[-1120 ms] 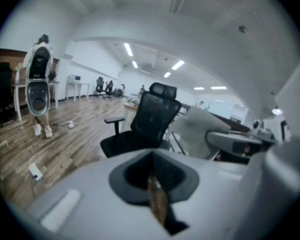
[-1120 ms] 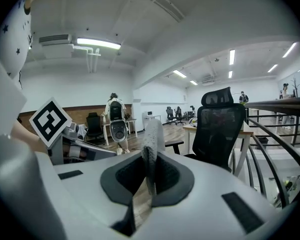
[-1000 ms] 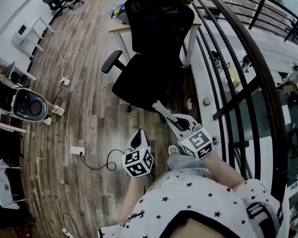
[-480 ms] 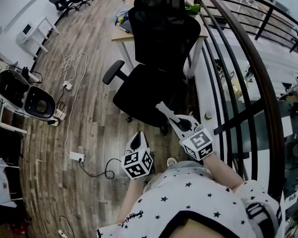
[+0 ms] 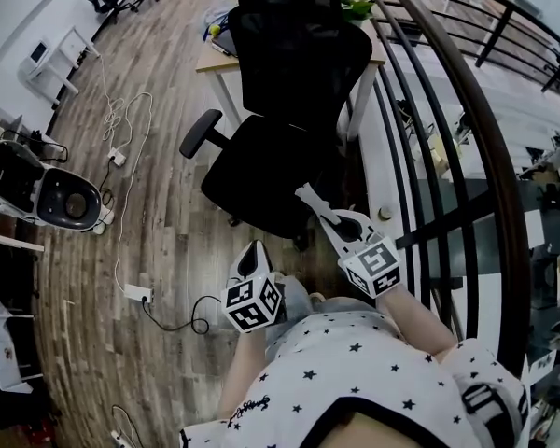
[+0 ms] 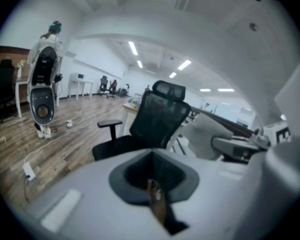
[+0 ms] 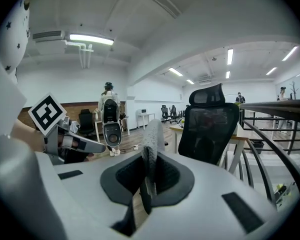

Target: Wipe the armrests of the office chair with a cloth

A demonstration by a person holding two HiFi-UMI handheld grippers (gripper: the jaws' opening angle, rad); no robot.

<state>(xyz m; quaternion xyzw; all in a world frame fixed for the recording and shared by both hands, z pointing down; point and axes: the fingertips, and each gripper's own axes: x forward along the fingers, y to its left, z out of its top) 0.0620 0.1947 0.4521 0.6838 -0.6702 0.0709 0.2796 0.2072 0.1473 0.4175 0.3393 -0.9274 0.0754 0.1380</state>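
The black office chair [image 5: 289, 110] stands with its seat towards the person, ahead of both grippers and touched by neither. Its mesh back and headrest fill the middle of the head view, yet only 1 armrest [image 5: 202, 132] shows, on the open-floor side. The other is lost against the dark seat near the railing [image 5: 467, 157], and the base is mostly hidden under the seat. Behind the chair the desk [image 5: 222, 52] is largely covered by the chair back, and the things on it are too small to name. The left gripper [image 5: 254, 253] is held low, close to the person's body. Its own view is blurred, but the tongs look closed together with nothing between them. The right gripper [image 5: 306, 195] points towards the chair, its tongs clamped on a grey textured cloth [image 7: 151, 139] that rises from between them as a folded strip. That cloth reads plainly only in the right gripper view. From the head camera it cannot be told apart from the pale tong tips.
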